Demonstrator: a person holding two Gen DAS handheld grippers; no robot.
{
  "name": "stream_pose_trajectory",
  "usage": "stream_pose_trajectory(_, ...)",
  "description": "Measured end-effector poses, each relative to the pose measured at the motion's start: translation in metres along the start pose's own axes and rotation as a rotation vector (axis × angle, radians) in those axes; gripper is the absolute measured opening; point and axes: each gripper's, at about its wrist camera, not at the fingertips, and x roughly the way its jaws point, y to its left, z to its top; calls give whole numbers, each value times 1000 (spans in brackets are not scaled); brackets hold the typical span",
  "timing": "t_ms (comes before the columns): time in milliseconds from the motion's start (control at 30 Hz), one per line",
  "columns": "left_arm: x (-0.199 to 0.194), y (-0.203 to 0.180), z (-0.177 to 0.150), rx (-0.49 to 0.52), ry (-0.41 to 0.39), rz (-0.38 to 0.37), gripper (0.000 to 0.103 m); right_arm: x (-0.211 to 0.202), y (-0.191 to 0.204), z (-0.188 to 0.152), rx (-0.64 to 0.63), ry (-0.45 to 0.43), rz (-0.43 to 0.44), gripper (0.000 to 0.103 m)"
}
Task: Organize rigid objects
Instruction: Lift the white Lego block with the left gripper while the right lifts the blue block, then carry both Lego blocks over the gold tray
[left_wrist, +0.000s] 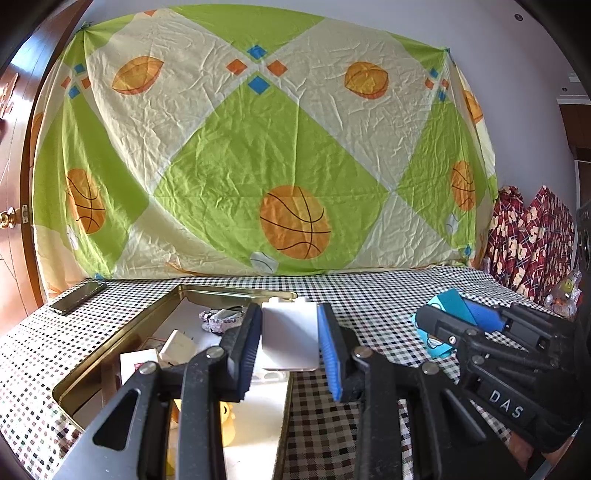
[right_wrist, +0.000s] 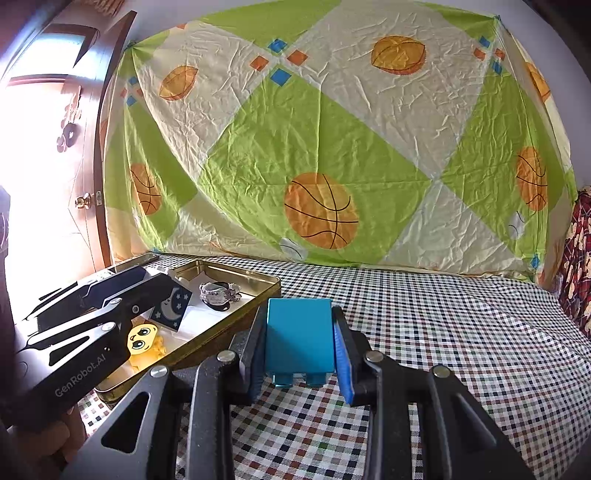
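Two blocks are in hand over the checkered table (right_wrist: 443, 332), so the sorting looks partway done. Gold tin tray (left_wrist: 110, 339) near the table's left edge already holds a bracelet (right_wrist: 218, 291), a yellow figure (right_wrist: 144, 341) and small cards. Left gripper (left_wrist: 290, 334) is clamped on a white block (left_wrist: 290, 336) at the tray's right rim, and right gripper (right_wrist: 299, 341) is clamped on a blue block (right_wrist: 299, 336) just right of the tray; both are left to place.
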Motion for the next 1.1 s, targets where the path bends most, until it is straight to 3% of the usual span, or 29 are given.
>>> stream_pose_trajectory(1100,-10,38,0,-54,-6,33,30,9,41,2,-41,-4,74,34)
